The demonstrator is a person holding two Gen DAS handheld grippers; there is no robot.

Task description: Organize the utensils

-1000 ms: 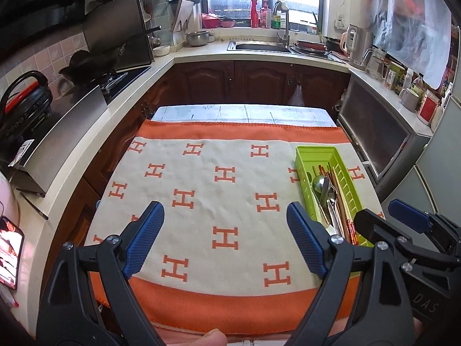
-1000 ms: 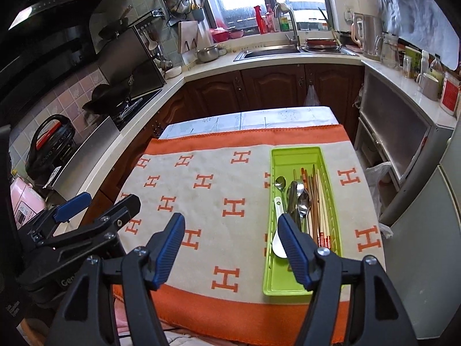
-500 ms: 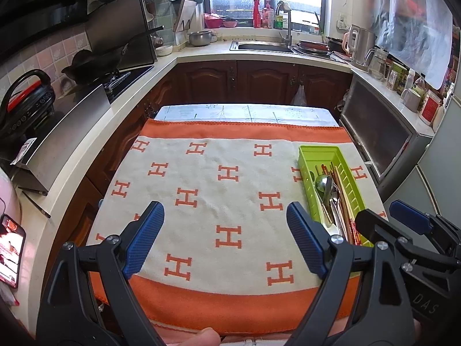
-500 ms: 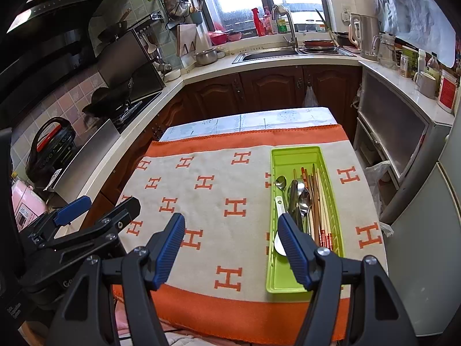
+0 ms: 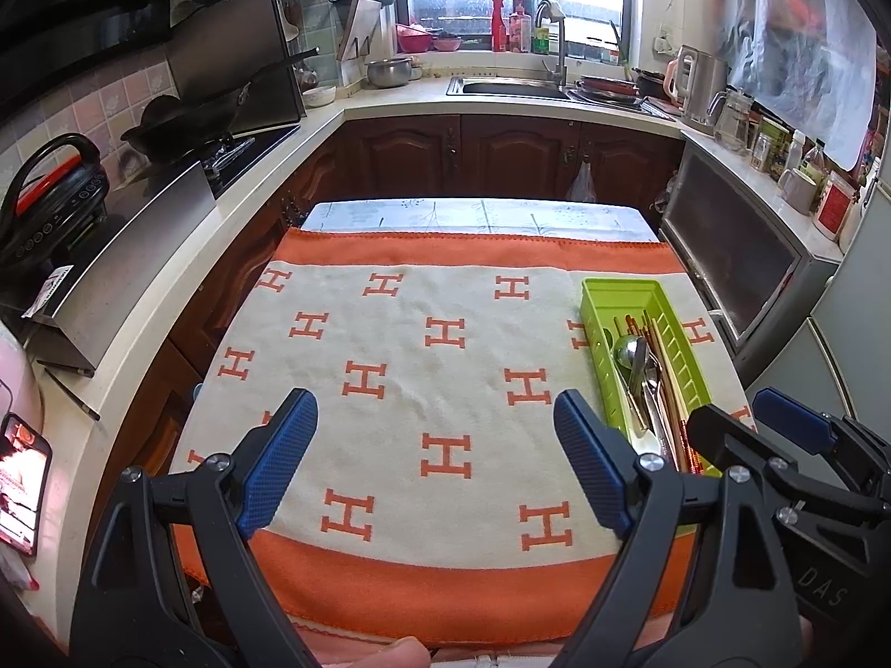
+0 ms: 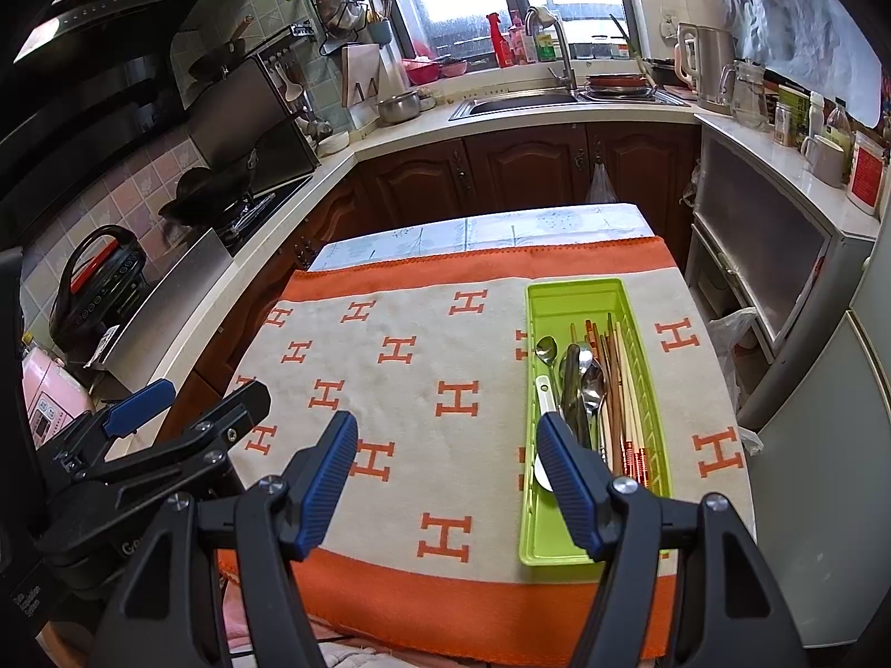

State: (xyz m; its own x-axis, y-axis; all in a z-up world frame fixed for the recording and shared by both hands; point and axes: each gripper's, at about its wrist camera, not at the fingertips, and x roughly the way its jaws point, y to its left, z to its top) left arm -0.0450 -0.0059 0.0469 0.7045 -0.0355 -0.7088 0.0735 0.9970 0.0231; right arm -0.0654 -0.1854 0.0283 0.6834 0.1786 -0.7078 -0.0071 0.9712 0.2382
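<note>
Both claws hang with their blue pads spread wide, gripping nothing: the left gripper (image 5: 434, 456) over bare cloth, the right gripper (image 6: 445, 479) nearer the green tray (image 6: 635, 312) at its two o'clock. Spoons (image 6: 591, 384) and chopsticks (image 6: 621, 384) lie lengthwise inside, running six to twelve. An orange-bordered cloth (image 6: 390, 389) covers the table; the sink (image 6: 518, 103) sits beyond.

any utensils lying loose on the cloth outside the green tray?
No. In the right wrist view the spoons and chopsticks all lie inside the green tray.
</note>
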